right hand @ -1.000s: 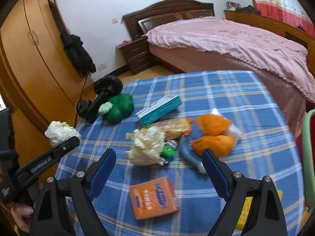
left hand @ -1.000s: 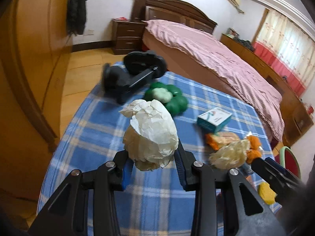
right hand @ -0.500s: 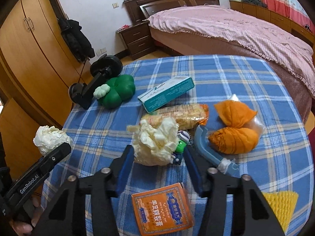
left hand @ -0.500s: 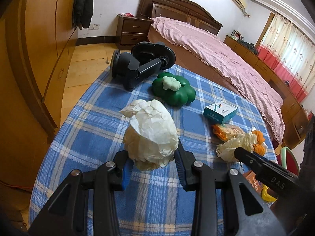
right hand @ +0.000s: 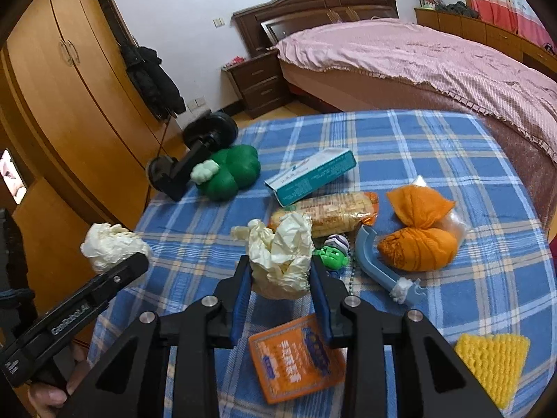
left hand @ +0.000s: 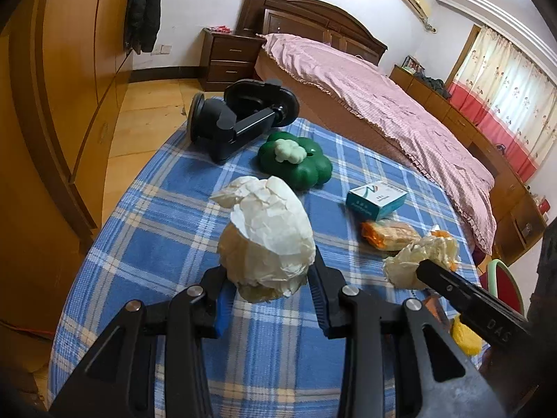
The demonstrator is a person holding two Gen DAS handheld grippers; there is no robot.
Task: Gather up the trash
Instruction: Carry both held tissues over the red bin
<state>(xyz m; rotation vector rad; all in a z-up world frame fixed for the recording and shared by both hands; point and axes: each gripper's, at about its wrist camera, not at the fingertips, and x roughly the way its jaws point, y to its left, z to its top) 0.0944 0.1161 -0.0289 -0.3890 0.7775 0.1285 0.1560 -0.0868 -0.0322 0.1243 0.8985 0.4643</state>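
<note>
Two handheld grippers work a cluttered table with a blue plaid cloth point(right hand: 435, 146) in a bedroom, midway through a trash pick-up. The left gripper point(left hand: 268, 285), at lower centre of its own view, holds one crumpled ball of off-white paper point(left hand: 268, 240) clamped between its blue pads, lifted clear of the cloth; the same wad appears at the left edge of the right wrist view. The right gripper point(right hand: 280, 278), at lower centre of its view, is closing its jaws on a second crumpled paper wad point(right hand: 282, 257), which sits between the pads and appears to rest on the cloth, just beside a small green figure toy point(right hand: 330, 256). By this evidence one piece of trash is secured and a second is being taken; neither has been dropped anywhere, and no bin is visible in either view. Still on the table are an orange sachet point(right hand: 296, 358) at the bottom of the frame, a wrapped snack pack point(right hand: 334, 209), a teal-and-white box point(right hand: 310, 176), two orange cloth bundles point(right hand: 417, 223), a blue plastic hook point(right hand: 379, 261), a yellow sponge point(right hand: 494, 362), a green clover-shaped container point(right hand: 233, 176) and a black suction mount point(right hand: 188, 163); which of these count as trash is hard to judge.
</note>
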